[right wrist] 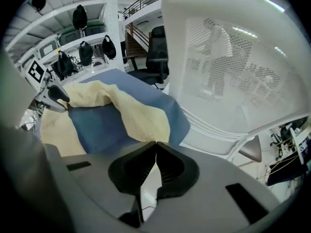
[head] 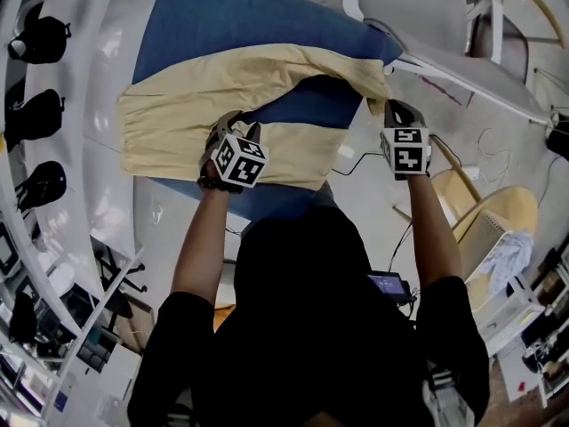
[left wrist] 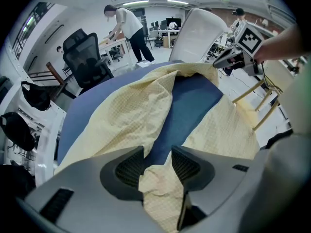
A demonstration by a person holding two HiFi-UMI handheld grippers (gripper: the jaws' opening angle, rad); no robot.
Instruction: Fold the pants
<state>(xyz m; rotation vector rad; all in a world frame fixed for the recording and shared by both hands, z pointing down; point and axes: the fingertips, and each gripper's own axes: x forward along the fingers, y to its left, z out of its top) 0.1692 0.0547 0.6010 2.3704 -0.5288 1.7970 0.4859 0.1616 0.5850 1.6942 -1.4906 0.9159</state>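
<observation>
Pale yellow pants [head: 204,105] lie spread on a blue cover [head: 231,25], one leg running along the far side, the other along the near side. My left gripper [head: 235,132] sits over the near leg. In the left gripper view a bunch of yellow cloth [left wrist: 156,183] is pinched between the jaws of my left gripper [left wrist: 158,152]. My right gripper [head: 388,107] is at the right edge of the cover, at the end of the far leg. In the right gripper view the pants [right wrist: 138,118] run down into my right gripper [right wrist: 155,143], whose jaws are shut on the hem.
A white mesh chair back [right wrist: 228,72] stands close beyond the right edge of the cover. A black office chair [left wrist: 85,57] and a person [left wrist: 129,25] are far off. A wooden chair [head: 498,212] is on the floor at right, and shelves with dark bags [head: 40,114] at left.
</observation>
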